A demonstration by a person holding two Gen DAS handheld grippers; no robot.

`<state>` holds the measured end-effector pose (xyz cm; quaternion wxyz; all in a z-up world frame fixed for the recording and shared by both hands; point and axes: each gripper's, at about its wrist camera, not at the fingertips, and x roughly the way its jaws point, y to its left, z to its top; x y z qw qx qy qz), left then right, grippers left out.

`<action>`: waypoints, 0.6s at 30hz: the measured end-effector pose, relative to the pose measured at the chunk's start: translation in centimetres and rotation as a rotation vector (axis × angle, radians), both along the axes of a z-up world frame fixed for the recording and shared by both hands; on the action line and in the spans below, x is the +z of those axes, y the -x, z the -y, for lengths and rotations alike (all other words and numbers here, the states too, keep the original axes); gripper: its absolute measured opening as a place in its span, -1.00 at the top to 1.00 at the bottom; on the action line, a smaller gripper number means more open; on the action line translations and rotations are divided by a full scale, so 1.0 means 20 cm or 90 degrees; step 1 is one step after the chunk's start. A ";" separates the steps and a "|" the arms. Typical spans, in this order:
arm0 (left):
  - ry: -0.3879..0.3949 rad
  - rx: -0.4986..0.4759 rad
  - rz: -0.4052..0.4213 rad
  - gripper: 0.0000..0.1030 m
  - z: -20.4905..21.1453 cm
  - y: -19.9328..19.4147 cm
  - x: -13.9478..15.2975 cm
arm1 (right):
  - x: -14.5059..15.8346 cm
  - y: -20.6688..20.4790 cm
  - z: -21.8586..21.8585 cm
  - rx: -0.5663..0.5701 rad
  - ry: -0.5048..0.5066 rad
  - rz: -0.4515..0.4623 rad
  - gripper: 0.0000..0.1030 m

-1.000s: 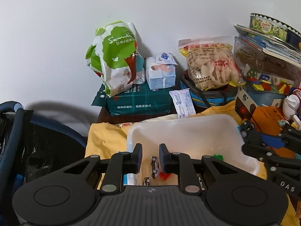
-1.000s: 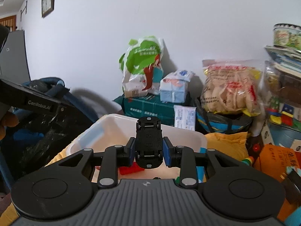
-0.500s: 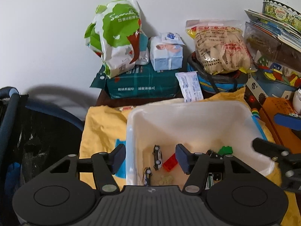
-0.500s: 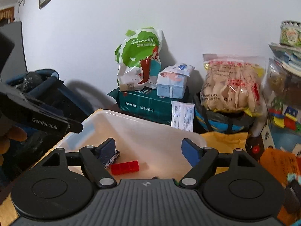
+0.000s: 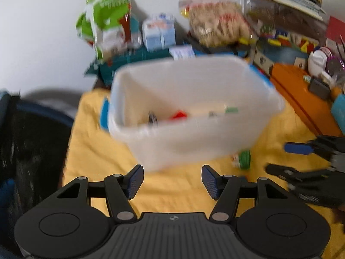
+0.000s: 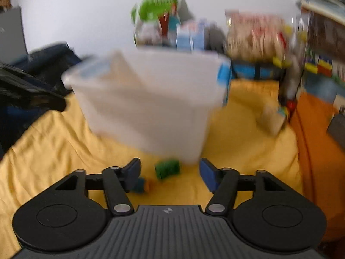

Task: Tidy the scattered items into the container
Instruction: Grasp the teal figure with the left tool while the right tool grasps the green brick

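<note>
Left gripper (image 5: 172, 181): jaws are spread wide, nothing held.
Right gripper (image 6: 169, 176): jaws are spread wide, nothing held; a green block (image 6: 167, 168) lies between them.
Container (image 5: 194, 133): at 12 o'clock on the yellow cloth (image 5: 97, 151).
Done: a toy car (image 5: 152, 117), red brick (image 5: 179, 115) and green piece (image 5: 231, 109) are seen inside.
Left: the green block, plus a small blue-orange piece (image 6: 143, 184) at 9 o'clock of it.
Left view only: the contents are shown.
Right view only: the small piece is shown.
</note>
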<state>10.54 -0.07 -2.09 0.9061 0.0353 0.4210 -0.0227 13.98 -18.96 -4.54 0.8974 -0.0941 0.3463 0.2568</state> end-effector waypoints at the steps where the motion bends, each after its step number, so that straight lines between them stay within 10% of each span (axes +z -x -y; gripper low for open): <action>1: 0.005 0.002 -0.006 -0.23 0.00 0.02 -0.01 | -0.04 -0.01 -0.02 -0.009 0.003 -0.004 -0.14; 18: -0.010 0.019 -0.044 -0.23 -0.10 0.16 -0.14 | -0.25 -0.11 -0.13 -0.077 0.007 -0.020 0.09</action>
